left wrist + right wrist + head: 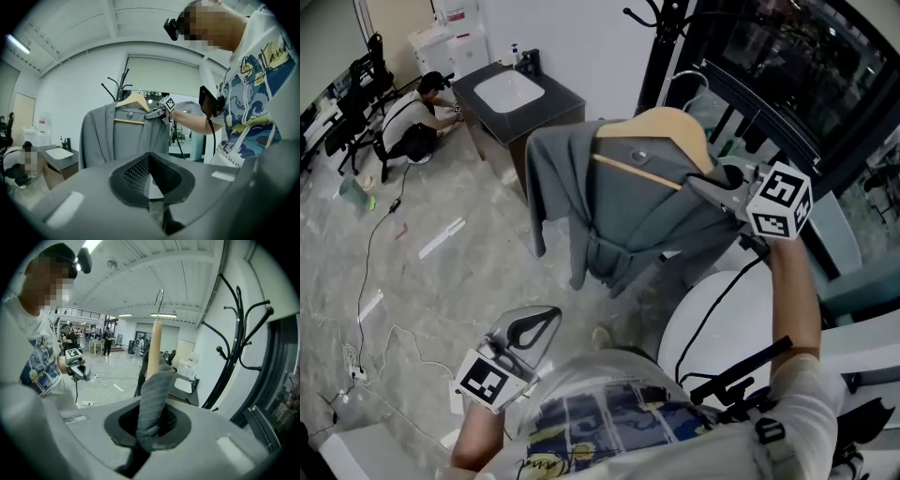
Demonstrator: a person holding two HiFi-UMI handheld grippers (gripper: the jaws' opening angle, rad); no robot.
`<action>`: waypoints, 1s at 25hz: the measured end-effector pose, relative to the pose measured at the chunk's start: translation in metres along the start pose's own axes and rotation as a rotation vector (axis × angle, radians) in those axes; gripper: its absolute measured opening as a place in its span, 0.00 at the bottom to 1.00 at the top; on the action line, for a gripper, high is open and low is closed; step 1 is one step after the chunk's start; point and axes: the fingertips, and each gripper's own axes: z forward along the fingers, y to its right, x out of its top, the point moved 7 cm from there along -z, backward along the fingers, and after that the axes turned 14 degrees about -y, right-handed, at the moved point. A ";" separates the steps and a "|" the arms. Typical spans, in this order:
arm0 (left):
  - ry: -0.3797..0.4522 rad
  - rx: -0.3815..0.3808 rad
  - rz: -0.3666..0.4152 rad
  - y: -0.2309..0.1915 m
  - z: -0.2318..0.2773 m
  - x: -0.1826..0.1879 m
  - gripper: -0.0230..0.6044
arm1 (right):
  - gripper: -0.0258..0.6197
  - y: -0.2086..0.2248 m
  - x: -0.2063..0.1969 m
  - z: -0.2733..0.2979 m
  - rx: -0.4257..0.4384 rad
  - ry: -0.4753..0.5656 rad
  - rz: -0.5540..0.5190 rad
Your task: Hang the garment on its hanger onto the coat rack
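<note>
A grey garment [581,187] hangs on a wooden hanger [666,127] with a metal hook [689,80], held up in the air. My right gripper [708,183] is shut on the garment's right shoulder, over the hanger's end. In the right gripper view the grey cloth [152,394] runs between the jaws and the hanger [154,343] rises above them. The black coat rack [661,28] stands just behind the hanger; it is to the right in the right gripper view [239,333]. My left gripper [546,323] is low at the left, shut and empty, well apart from the garment [101,136].
A dark cabinet with a white sink [511,94] stands behind the garment to the left. A person [417,117] crouches beside it. Cables [375,281] trail over the marble floor. A dark glass frame [787,84] runs along the right, and a white round object [722,319] stands below it.
</note>
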 end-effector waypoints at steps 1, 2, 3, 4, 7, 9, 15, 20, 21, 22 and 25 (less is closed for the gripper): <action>-0.002 0.005 -0.001 -0.004 0.007 0.002 0.04 | 0.05 0.016 0.002 0.006 0.006 -0.002 0.000; -0.004 0.009 -0.003 -0.007 0.014 0.003 0.04 | 0.05 0.030 0.003 0.013 0.011 -0.005 0.002; -0.006 0.014 -0.006 -0.010 0.020 0.004 0.04 | 0.05 0.044 0.003 0.019 0.015 -0.009 0.005; -0.006 0.020 -0.012 -0.012 0.025 0.006 0.04 | 0.05 0.056 0.002 0.024 0.018 -0.013 0.009; -0.003 0.041 -0.031 -0.022 0.039 0.009 0.04 | 0.05 0.092 0.003 0.039 0.019 -0.020 0.011; -0.010 0.053 -0.038 -0.028 0.049 0.011 0.04 | 0.05 0.115 0.002 0.049 0.019 -0.021 0.016; -0.025 0.078 -0.040 -0.043 0.071 0.018 0.04 | 0.05 0.173 -0.005 0.069 0.024 -0.029 0.046; -0.029 0.088 -0.048 -0.050 0.082 0.022 0.04 | 0.05 0.204 -0.022 0.088 0.024 -0.046 0.091; -0.031 0.091 -0.053 -0.051 0.083 0.022 0.04 | 0.05 0.209 -0.026 0.092 0.024 -0.051 0.096; -0.034 0.094 -0.060 -0.052 0.083 0.022 0.04 | 0.05 0.212 -0.029 0.096 0.024 -0.057 0.101; -0.045 0.102 -0.075 -0.055 0.085 0.020 0.04 | 0.05 0.221 -0.038 0.108 0.024 -0.072 0.111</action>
